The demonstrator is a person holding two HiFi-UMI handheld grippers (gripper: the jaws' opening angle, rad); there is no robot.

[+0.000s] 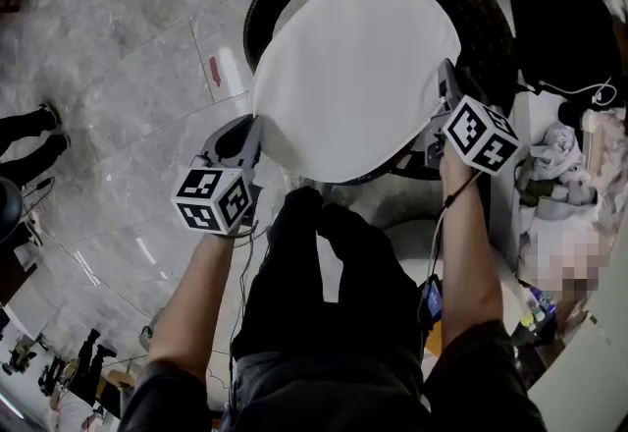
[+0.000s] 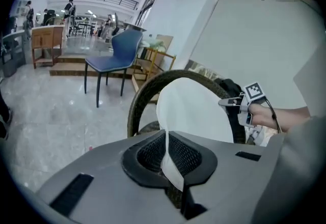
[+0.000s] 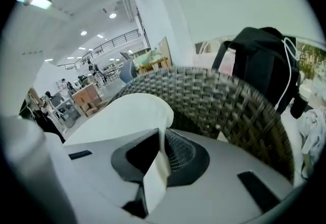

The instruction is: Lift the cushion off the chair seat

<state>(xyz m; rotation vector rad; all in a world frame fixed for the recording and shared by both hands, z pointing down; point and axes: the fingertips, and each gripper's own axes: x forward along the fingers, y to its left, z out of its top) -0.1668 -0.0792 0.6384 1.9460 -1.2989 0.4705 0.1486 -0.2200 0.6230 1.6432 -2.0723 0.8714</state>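
A round white cushion (image 1: 353,77) hangs raised and tilted above the dark wicker chair (image 1: 481,8). My left gripper (image 1: 257,140) is shut on its near-left edge. My right gripper (image 1: 444,86) is shut on its right edge. In the left gripper view the cushion (image 2: 196,113) rises ahead, a thin fold of its edge pinched between the jaws of the left gripper (image 2: 170,167), and the right gripper (image 2: 232,102) shows at its far side. In the right gripper view the cushion (image 3: 122,113) spreads left, its edge clamped in the right gripper (image 3: 158,167), with the woven chair back (image 3: 219,101) behind.
A black bag (image 1: 559,23) and clothes lie at the right of the chair. A person's dark shoes (image 1: 34,131) stand at the left on the grey marble floor (image 1: 128,77). A blue chair (image 2: 117,57) and a wooden table (image 2: 48,37) stand far off.
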